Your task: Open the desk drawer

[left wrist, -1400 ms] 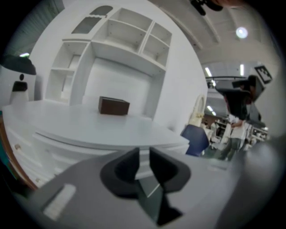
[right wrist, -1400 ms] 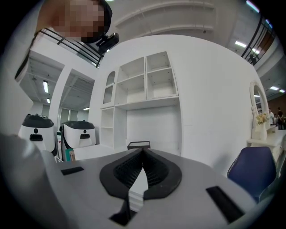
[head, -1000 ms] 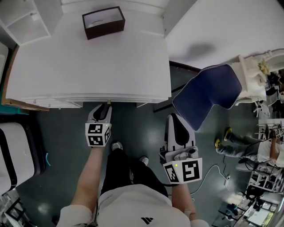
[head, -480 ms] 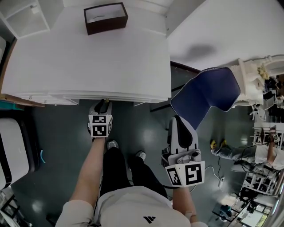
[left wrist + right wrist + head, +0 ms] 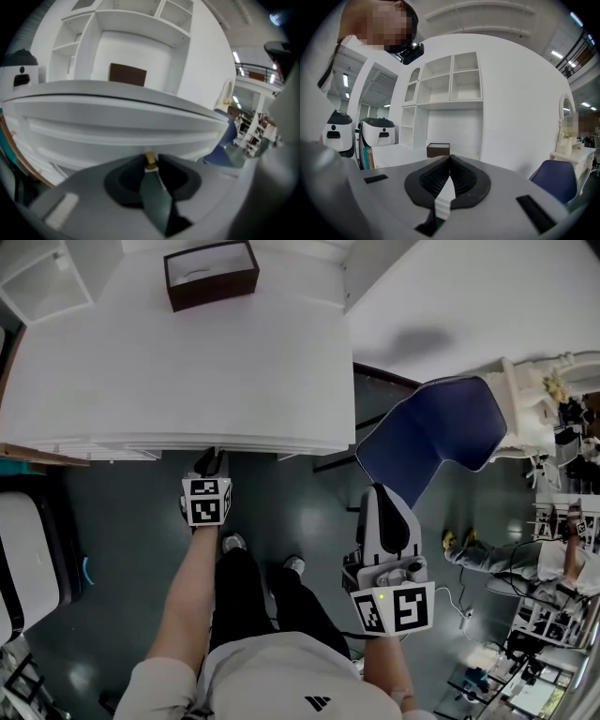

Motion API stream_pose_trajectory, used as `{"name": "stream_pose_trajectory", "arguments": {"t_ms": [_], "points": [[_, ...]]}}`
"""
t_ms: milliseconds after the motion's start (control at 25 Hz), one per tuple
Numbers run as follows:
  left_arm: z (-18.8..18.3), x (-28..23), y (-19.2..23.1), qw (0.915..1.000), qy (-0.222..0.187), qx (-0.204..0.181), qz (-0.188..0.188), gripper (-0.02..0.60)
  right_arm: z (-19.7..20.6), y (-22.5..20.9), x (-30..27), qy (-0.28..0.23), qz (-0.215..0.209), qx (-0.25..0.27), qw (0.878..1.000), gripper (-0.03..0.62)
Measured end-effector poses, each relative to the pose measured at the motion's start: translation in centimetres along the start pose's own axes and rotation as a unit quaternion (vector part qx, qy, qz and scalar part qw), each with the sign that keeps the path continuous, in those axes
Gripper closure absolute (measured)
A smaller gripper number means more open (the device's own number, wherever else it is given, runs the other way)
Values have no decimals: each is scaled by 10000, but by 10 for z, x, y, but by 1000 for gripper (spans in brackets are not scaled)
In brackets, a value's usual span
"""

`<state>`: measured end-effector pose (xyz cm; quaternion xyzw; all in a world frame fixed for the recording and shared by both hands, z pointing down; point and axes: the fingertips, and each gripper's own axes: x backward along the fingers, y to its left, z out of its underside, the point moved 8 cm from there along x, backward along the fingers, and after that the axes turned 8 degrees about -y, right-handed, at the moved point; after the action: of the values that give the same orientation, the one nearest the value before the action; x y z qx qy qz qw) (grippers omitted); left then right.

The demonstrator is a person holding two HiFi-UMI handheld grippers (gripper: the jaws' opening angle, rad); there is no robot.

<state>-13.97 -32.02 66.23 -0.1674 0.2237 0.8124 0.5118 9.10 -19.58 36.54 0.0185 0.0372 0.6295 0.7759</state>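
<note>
Fingers (image 5: 124, 180) of the left gripper (image 5: 150, 164) have just been closing and now pinch the small brass knob (image 5: 150, 158) on the white drawer front (image 5: 117, 129), just under the surface's (image 5: 187, 362) near edge. Only the left gripper view shows the knob; in the head view the surface's edge hides it. The right gripper (image 5: 450, 158) has its fingers clenched on nothing and is well apart to the right, near a blue chair (image 5: 431, 432).

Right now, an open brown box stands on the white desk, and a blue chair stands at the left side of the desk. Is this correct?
Not quite. The blue chair stands at the right side of the white desk, not the left; the head view shows this. The rest holds: the open brown box does stand on the desk.
</note>
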Motion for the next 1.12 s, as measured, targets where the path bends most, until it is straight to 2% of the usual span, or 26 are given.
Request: {"name": "stream_pose_trajectory", "arguments": {"t_ms": [440,1120], "points": [[3,10,-8,9996,19,26,-280,502,-2,-2,6,-61,-47,-2,10000,592],[39,64,-26,9995,157,141,-240,503,-9,10,26,-283,-267,-123,9992,592]]}}
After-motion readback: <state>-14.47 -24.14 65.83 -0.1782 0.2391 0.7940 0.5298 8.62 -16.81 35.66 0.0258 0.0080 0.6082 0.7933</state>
